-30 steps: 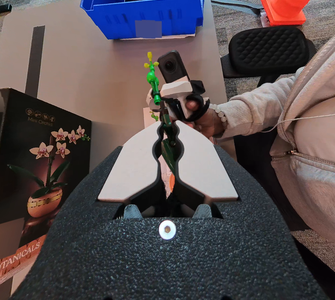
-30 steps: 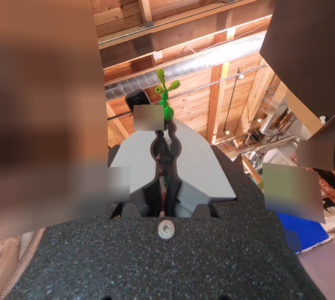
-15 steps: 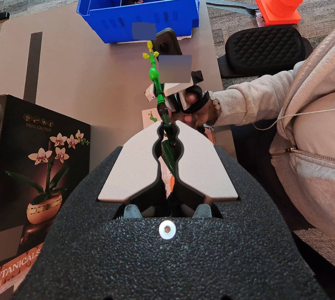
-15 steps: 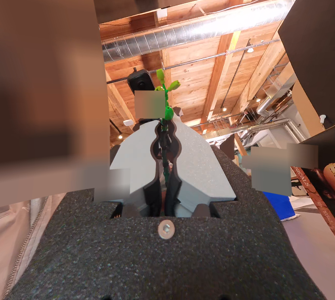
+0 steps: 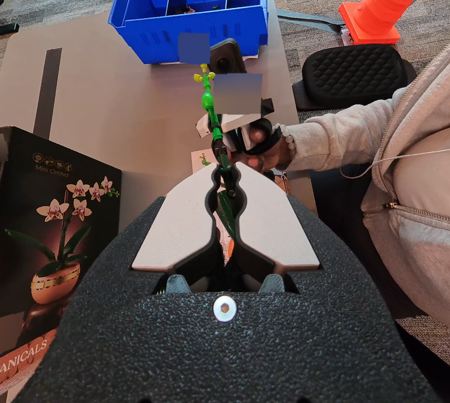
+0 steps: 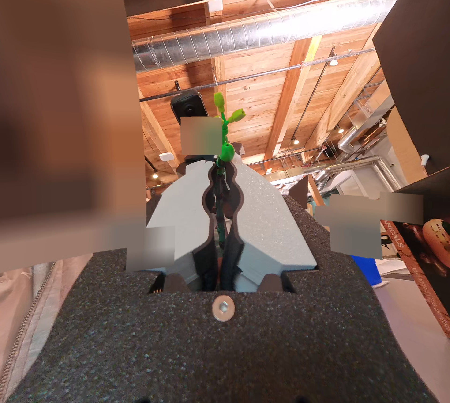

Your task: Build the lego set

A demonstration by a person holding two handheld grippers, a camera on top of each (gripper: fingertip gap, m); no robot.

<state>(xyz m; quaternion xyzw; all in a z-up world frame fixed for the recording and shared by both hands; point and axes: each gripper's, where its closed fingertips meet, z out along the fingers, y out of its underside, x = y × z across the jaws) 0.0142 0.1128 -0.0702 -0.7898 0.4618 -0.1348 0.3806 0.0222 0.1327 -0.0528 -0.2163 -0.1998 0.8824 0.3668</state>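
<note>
my left jaws are nearly closed, and a toy plant stem made of small plastic pieces stands between their tips. its dark green lower part sits in the wavy gap, and the tips look pressed against it, though i cannot be sure of both sides. from these jaws the stem runs away toward 12 o'clock, leaning slightly to 11, through a bright green bulb to yellow buds at its far end.

my right jaws hold the same stem higher up, at the bright green section, with white fingers on either side. in the right wrist view those jaws are closed to a narrow slot, and the stem runs along that slot and out past the tips toward 12 o'clock, ending in pale green buds.

so the stem's long axis lies in line with both pairs of jaws. my left has the base and my right has the middle, and the two grips sit close together along it. the right jaws are nearer the budded end.

the stem is lifted above the bench. a blue bin sits at 12 o'clock, a dark flower-printed box at 9 o'clock, an orange cone at 1 o'clock, and a printed sheet lies below.
</note>
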